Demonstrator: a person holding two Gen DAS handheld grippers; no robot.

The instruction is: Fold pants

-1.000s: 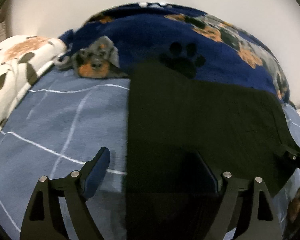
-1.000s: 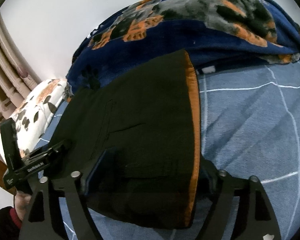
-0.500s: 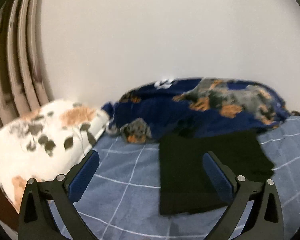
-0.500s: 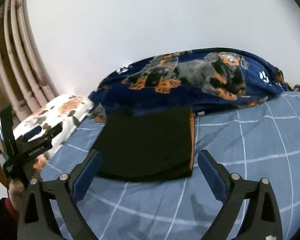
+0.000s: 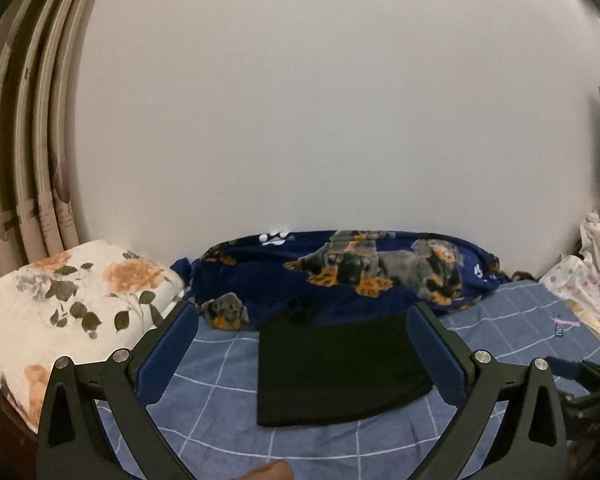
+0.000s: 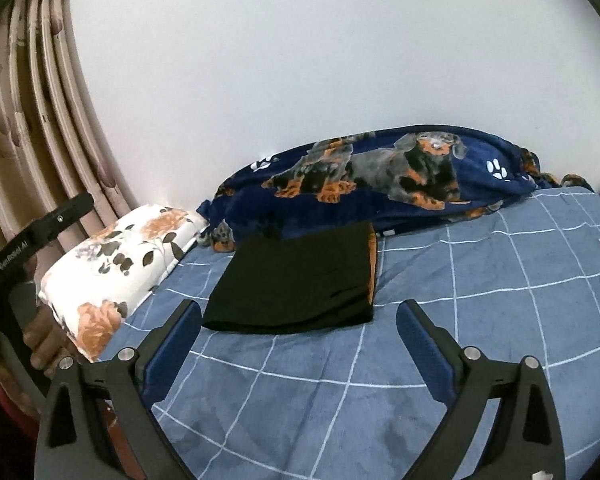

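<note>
White wall and pleated beige curtains (image 6: 40,140) close off the far side of a bed dressed in a blue grid-patterned sheet (image 6: 480,320). At 12 o'clock on the bed lies a bunched navy fleece blanket printed with dachshunds (image 6: 380,188); a white pillow with orange roses (image 5: 68,312) sits at 9 to 10 o'clock.

The black pants, folded into a compact rectangle with an orange edge showing (image 6: 296,280), rest flat on the sheet, their far edge touching or just overlapping the blanket; contact cannot be confirmed. In the left wrist view they appear as a neat dark block (image 5: 332,368) at 6 o'clock below the blanket.

The left gripper (image 5: 302,350) is raised clear of the cloth, jaws spread wide, holding nothing. The right gripper (image 6: 298,340) is likewise spread and empty, near the pants' closer edge but not touching.

Judgement: folding appears complete or nearly so. Any remaining step is inspection and tidying. Recommended practice: approach low with the jaws apart, press or pinch only a loose corner, and avoid dragging the stack, since soft fabric on a plush sheet would probably shift and undo the layers.
</note>
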